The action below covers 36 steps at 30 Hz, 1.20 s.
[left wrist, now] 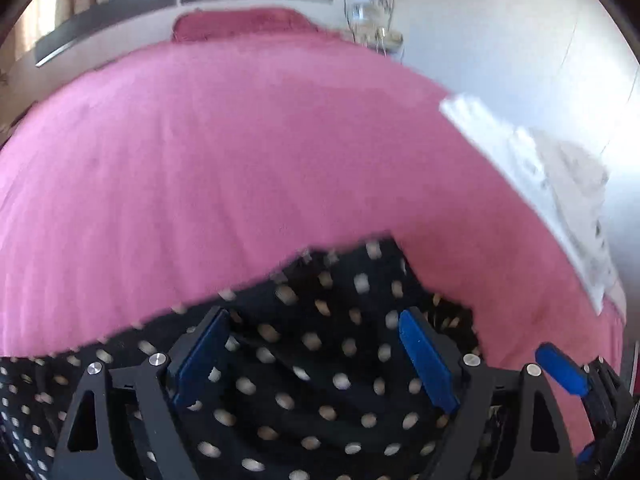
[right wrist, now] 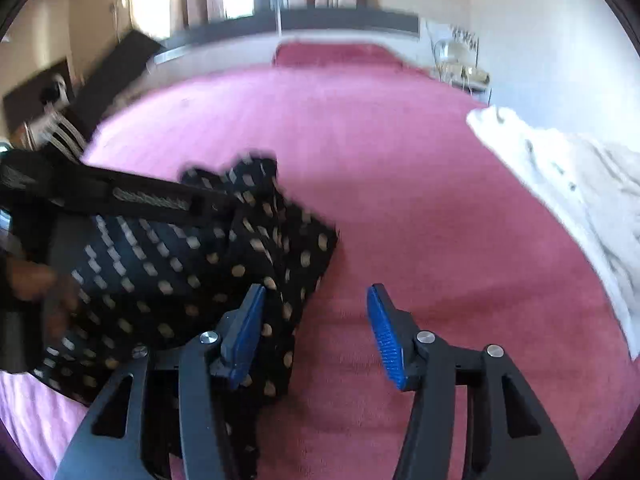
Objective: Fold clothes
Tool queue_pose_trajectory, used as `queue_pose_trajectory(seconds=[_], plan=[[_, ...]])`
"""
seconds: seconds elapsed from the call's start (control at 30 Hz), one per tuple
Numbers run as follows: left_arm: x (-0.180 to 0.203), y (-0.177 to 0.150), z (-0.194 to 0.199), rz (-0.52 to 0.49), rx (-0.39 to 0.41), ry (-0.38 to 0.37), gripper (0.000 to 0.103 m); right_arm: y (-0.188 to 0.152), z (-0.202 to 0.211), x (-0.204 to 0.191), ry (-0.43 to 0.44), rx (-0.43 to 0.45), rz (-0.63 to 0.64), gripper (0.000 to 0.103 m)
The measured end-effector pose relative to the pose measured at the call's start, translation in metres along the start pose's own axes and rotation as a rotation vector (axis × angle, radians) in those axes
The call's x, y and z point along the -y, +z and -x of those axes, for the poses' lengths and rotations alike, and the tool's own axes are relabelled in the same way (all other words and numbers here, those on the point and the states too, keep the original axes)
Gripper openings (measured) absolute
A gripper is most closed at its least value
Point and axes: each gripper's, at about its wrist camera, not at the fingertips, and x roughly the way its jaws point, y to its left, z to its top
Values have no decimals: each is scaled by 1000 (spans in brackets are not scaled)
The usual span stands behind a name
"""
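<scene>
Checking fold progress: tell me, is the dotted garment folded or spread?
Folded: the dotted garment lies doubled in layers on the bed.

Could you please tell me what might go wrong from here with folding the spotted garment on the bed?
1. The polka-dot garment lies bunched in uneven layers, so a fold made now could trap creases.
2. The right hand-held gripper is open, with cloth only beside its left pad; closing here may catch just an edge, or pinch the pink bedspread.
3. The left hand-held gripper hovers open over the cloth; with both released, the layers may slump apart.
</scene>
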Motion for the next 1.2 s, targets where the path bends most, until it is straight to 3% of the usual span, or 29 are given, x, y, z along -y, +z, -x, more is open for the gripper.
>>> queue_pose_trajectory(seconds=[0.1,0.2,0.3,0.4,0.53,0.6,0.7,0.8,0.83,0.93,1.0,1.07,1.13,1.2], plan=[[-19,0,18,41,35,-1,88,11,7,-13,51,47,32,56],[-43,-14,28,111,20,1,88,21,-16,-23,58,-5,70,57],[-70,-44,46,131,20,110,88,26,-58,-22,19,-151,79,56],[-106,-76,71,176,51,198,88,35,-34,-13,64,-85,-6,57],[-182,-108,89,314,51,311,88,39,-21,-31,91,-52,32,59],[-226,-129,96,428,49,254,90,35,-29,-41,71,-89,68,60],[-237,-133,121,460,103,178,88,24,-43,-34,60,-174,33,60],[-229,-125,152,443,224,8,88,34,-29,-41,83,-105,16,60],[-225,-121,160,424,248,-10,88,40,-25,-45,96,-79,22,60],[-221,-113,162,381,224,15,88,67,-25,-69,161,-20,95,60],[-227,-89,133,392,171,72,88,78,-43,-92,241,-66,160,61],[-236,-93,110,427,113,66,88,82,-70,-104,302,-151,194,61],[-244,-105,102,423,88,78,88,79,-102,-102,265,-262,208,61],[-239,-116,104,398,107,80,88,81,-115,-73,215,-281,104,60]])
